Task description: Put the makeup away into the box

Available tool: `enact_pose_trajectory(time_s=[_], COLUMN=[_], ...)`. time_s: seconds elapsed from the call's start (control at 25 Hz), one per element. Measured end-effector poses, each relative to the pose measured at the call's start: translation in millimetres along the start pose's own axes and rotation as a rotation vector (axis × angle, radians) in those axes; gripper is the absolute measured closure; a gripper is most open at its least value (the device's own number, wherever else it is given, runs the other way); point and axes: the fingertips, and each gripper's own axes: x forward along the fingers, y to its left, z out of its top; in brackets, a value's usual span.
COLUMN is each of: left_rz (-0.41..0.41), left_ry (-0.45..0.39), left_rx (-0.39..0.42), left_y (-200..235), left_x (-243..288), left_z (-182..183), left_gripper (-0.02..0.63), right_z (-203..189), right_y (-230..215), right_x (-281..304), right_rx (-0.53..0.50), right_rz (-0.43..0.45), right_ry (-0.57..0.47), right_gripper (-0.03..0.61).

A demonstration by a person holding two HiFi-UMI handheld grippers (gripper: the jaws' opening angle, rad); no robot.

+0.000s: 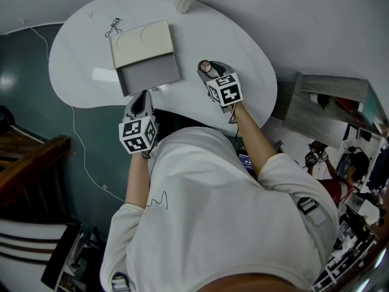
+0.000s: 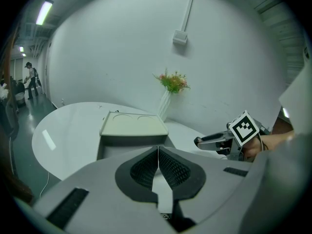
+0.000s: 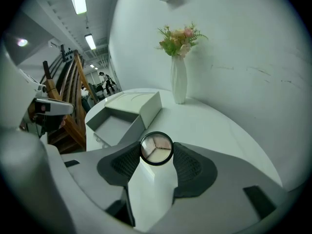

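The right gripper (image 3: 156, 153) is closed on a round compact (image 3: 156, 146), its dark rim against both pads and its pale face, split in three wedges, turned to the camera. Only the right gripper view shows that face. In the head view the compact (image 1: 206, 67) is a small disc at the tip of the right gripper (image 1: 210, 72), and whether it is clear of the table (image 1: 243, 53) cannot be told. The left gripper view catches the right gripper (image 2: 204, 141) side on, too small to make out the compact.

The left gripper (image 2: 157, 154) has its jaws together, tip to tip, with nothing between them. Straight ahead of it stands the box (image 2: 134, 126). In the head view the left gripper (image 1: 143, 99) sits at the table's near edge, just short of the open grey drawer (image 1: 149, 78).

From the right gripper the box (image 3: 129, 108) lies ahead and to the left, with its drawer (image 3: 114, 126) facing the jaws and bare tabletop between. The table curves away on the gripper's right.

Only the head view shows an eyelash curler (image 1: 113, 27) beyond the box's far left corner. A vase (image 3: 179, 79) stands beyond the box. The head view cuts off its flowers, and the person's torso hides the table's near edge between the arms.
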Motion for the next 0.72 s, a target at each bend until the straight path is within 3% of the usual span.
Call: enact_pose_trajectory(time_s=[0.28,0.72], left_rz=[0.007,0.043], left_ry=[-0.028,-0.052], left_rx=[-0.026,-0.081], left_y=[12,40], left_x=[-3,-13], left_z=[6,3], left_gripper=[0.592,0.592], right_z=[39,68], right_y=[26,75], right_x=[-6,-1], right_rx=[0.001,-0.042], right_rz=[0.061,0.160], right_ry=[-0.063,-0.072], right_gripper=[0.368,0.368])
